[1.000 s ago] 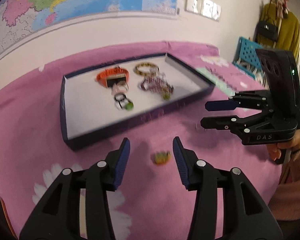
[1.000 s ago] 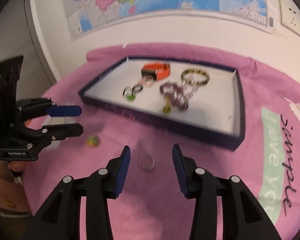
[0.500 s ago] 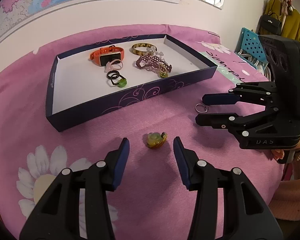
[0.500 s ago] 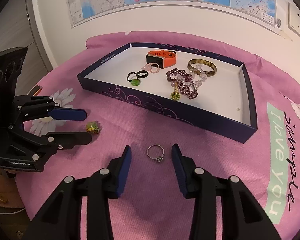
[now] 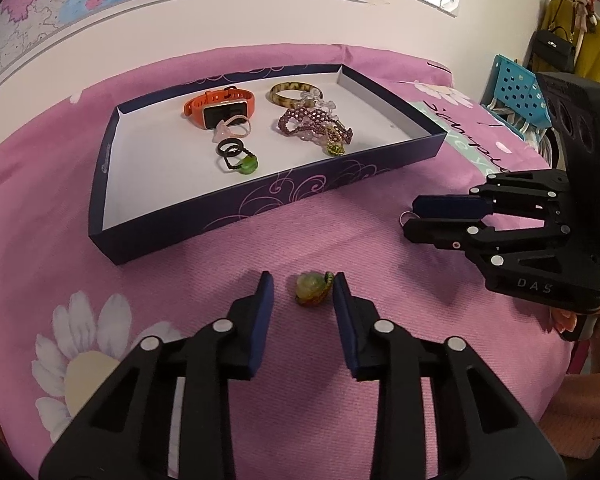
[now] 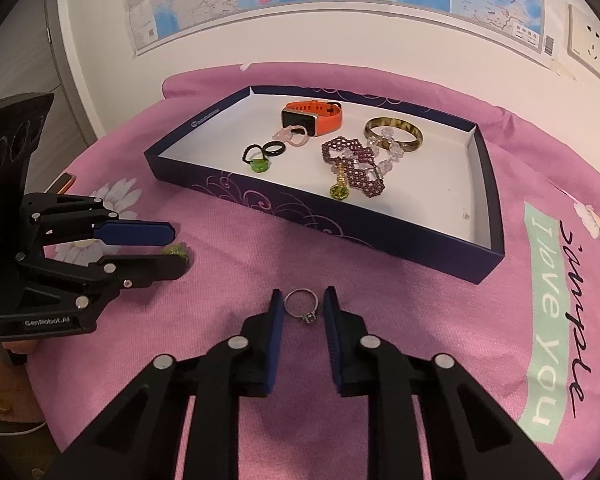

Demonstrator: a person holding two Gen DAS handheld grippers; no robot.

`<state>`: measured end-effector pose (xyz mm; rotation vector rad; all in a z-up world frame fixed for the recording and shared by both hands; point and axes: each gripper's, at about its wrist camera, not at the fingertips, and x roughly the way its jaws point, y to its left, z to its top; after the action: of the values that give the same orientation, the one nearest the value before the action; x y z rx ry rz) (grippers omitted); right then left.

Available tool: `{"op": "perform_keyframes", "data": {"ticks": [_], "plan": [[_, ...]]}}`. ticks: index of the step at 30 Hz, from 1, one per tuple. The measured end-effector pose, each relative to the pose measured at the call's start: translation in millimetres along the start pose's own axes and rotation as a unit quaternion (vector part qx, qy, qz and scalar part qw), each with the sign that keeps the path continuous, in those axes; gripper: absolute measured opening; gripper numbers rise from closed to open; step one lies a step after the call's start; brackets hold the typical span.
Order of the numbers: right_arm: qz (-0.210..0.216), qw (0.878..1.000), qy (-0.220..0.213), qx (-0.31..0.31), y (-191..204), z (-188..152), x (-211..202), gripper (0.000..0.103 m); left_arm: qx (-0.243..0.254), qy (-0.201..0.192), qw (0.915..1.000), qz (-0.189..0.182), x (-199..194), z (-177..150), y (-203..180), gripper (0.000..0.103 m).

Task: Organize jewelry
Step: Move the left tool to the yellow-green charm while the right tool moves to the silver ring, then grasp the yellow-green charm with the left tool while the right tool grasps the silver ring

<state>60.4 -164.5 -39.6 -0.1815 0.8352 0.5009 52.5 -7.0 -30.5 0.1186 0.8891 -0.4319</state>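
While closing (neither gripping), left gripper [image 5: 302,290] fingers flank green ring [image 5: 310,289]; right gripper [image 6: 302,307], silver ring [image 6: 303,307].

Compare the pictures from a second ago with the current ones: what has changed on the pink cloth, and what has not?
Both grippers' jaws have just been closing. The left gripper now brackets the green ring; the right gripper brackets the silver ring. Neither ring looks lifted, and a small gap still shows beside each. The tray and the jewelry inside it stayed put.

Woven pink cloth [image 6: 380,320] lies matt under a shiny metal ring [image 6: 302,306] and a smooth cardboard tray [image 6: 380,224].
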Motion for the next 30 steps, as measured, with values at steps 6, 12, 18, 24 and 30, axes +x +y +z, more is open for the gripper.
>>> {"op": "perform_keyframes", "data": {"ticks": [6,12,18,24,30], "plan": [[-0.001,1.000,-0.001,0.004,1,0,-1,0.016,-0.005,-0.001,1.0000,-0.003,0,-1,-1,0.017],[0.002,1.000,-0.007,0.011,0,0,-4,0.016,-0.008,-0.004,0.9999,-0.007,-2,-1,-2,0.017],[0.013,0.999,-0.015,0.032,-7,-1,-8,0.016,-0.013,-0.008,0.9998,-0.011,-5,0,-2,0.017],[0.020,0.999,-0.022,0.041,-9,-1,-11,0.016,-0.018,-0.016,0.9996,-0.011,-11,3,1,0.017],[0.024,0.998,-0.031,0.046,-10,1,-14,0.016,-0.021,-0.025,0.9994,-0.011,-18,5,2,0.017]]}}
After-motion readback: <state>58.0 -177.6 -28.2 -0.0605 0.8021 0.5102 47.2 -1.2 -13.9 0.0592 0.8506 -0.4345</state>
